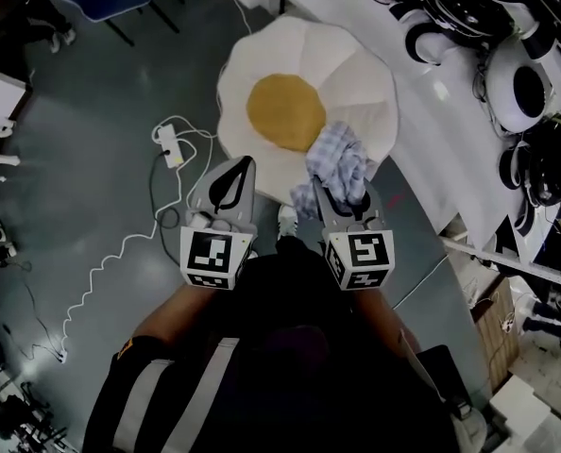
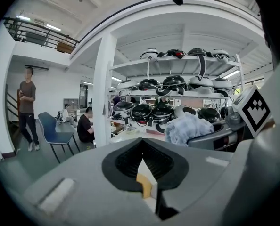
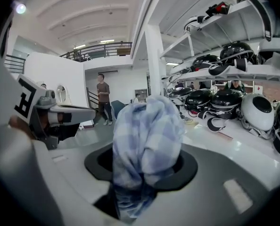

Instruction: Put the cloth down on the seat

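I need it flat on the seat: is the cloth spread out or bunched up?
Bunched up. The cloth is a crumpled wad clamped in the right gripper, folds hanging loose.

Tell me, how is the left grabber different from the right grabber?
The right gripper is clamped on a bunched blue-and-white checked cloth; the left gripper holds nothing. The left gripper's jaws meet at their tips; the right gripper's jaws are spread apart by the cloth. Both are grey and point toward the white, yellow-centred egg-shaped seat.
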Tool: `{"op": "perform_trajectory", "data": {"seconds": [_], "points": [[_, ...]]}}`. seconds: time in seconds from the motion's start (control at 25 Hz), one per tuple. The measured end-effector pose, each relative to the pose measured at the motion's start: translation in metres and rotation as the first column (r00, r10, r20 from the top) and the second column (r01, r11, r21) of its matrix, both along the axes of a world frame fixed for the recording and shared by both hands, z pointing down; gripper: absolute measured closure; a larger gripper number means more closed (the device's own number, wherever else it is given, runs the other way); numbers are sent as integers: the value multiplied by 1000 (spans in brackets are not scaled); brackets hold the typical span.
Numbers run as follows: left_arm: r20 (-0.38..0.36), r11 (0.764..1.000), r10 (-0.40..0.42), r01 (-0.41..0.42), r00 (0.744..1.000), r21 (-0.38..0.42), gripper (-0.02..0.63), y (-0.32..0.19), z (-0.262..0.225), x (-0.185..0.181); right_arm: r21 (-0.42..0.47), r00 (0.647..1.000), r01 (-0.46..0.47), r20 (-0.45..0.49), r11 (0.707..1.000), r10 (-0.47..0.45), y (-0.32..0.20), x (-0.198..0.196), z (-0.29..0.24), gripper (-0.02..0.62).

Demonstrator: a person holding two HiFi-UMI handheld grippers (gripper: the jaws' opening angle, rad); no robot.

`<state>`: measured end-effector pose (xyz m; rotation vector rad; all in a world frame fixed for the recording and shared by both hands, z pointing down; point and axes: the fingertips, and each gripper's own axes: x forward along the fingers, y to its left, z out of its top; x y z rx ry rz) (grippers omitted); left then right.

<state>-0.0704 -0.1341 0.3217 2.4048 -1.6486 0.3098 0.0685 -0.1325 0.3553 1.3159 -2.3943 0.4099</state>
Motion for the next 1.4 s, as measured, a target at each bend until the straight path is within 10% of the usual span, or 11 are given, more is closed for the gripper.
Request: {"op": "perform_trajectory", "data": {"seconds": [1.4], "points": [[27, 985, -20, 24, 999, -169, 606, -146, 174, 39, -160, 987, 11, -154, 987, -36, -136, 44, 178, 388]]}}
